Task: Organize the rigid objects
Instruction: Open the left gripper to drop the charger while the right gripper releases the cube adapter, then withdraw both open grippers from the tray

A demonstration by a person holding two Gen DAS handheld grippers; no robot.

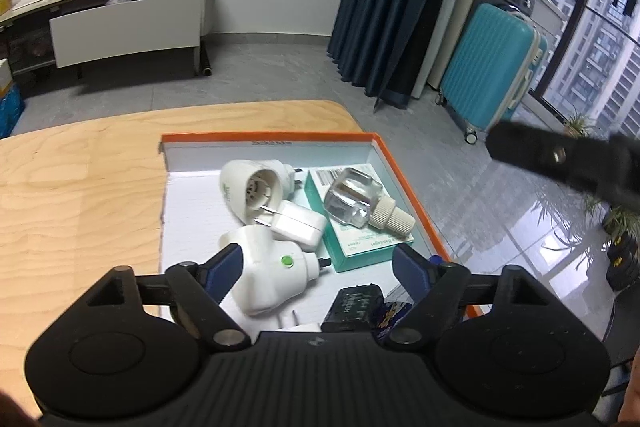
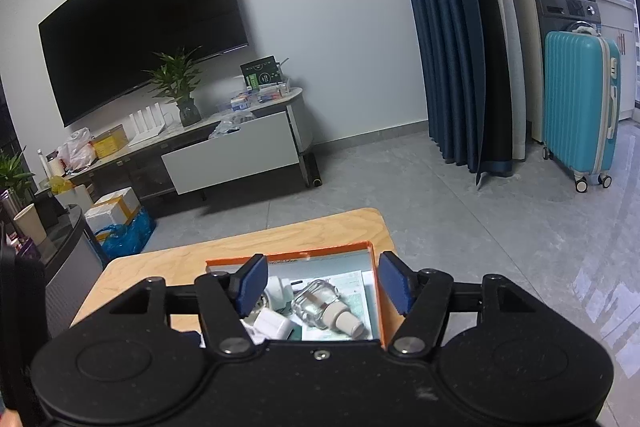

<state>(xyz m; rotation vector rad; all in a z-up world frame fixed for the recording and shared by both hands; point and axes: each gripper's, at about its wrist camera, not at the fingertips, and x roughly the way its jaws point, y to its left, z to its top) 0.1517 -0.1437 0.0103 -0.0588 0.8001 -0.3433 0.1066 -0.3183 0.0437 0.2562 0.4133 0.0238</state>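
Note:
An orange-rimmed box lies on the wooden table. In it are a white plug-in device with a green dot, a second white plug-in device, a white charger cube, a clear bottle with a beige cap on a teal carton, and a black block. My left gripper is open just above the box, empty. My right gripper is open and empty above the same box; the bottle and charger show between its fingers.
The box sits near the table's right edge, with grey floor beyond. A teal suitcase, dark curtain and a TV cabinet with an open drawer stand further off. The right gripper shows blurred in the left wrist view.

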